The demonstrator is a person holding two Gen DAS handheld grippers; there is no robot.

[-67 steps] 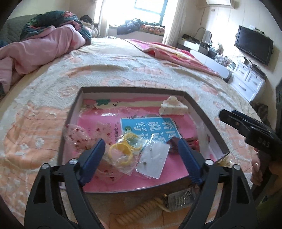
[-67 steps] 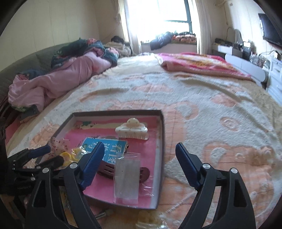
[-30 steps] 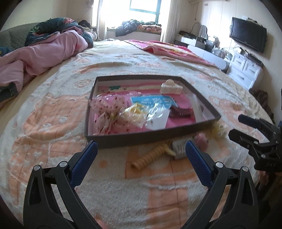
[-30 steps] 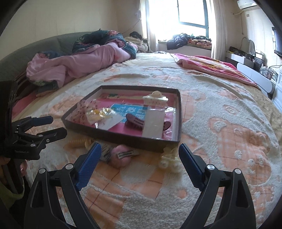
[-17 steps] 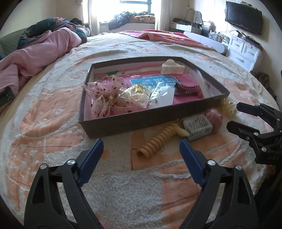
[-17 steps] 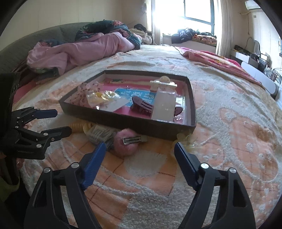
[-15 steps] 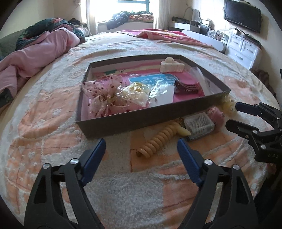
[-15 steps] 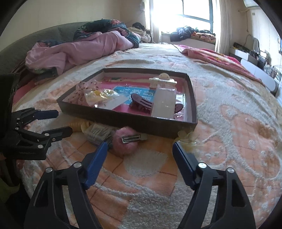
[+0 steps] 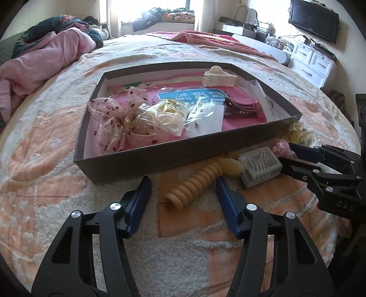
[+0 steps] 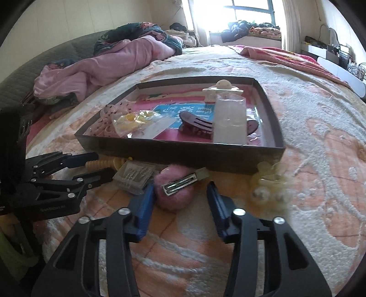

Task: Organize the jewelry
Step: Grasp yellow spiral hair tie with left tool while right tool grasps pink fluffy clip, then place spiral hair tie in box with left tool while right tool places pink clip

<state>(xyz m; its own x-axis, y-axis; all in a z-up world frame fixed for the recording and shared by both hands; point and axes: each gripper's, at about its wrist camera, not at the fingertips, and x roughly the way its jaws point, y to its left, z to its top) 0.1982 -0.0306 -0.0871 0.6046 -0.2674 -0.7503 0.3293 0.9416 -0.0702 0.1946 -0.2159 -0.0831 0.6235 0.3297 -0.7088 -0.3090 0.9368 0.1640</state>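
A dark shallow box (image 9: 160, 155) (image 10: 183, 152) on the bed holds a dotted bow (image 9: 114, 118), bagged yellow bands (image 9: 164, 114), a dark red claw clip (image 9: 242, 108) and a cream claw clip (image 9: 219, 77). In front of it lie a yellow spiral hair tie (image 9: 199, 180), a clear case of pins (image 9: 259, 165), a pink pompom clip (image 10: 176, 189) and a pale yellow scrunchie (image 10: 270, 182). My left gripper (image 9: 183, 182) is open around the spiral tie. My right gripper (image 10: 180, 192) is open around the pompom clip, also in the left wrist view (image 9: 286, 153).
The bed has a cream and orange fleece blanket (image 9: 45, 160). Pink bedding (image 9: 39, 61) is heaped at the far left. White drawers (image 9: 313, 61) and a television (image 9: 313, 20) stand at the far right.
Both grippers have pulled back from over the box, dropped low to the blanket in front of it, and narrowed their opening around the spiral tie and the pompom clip.
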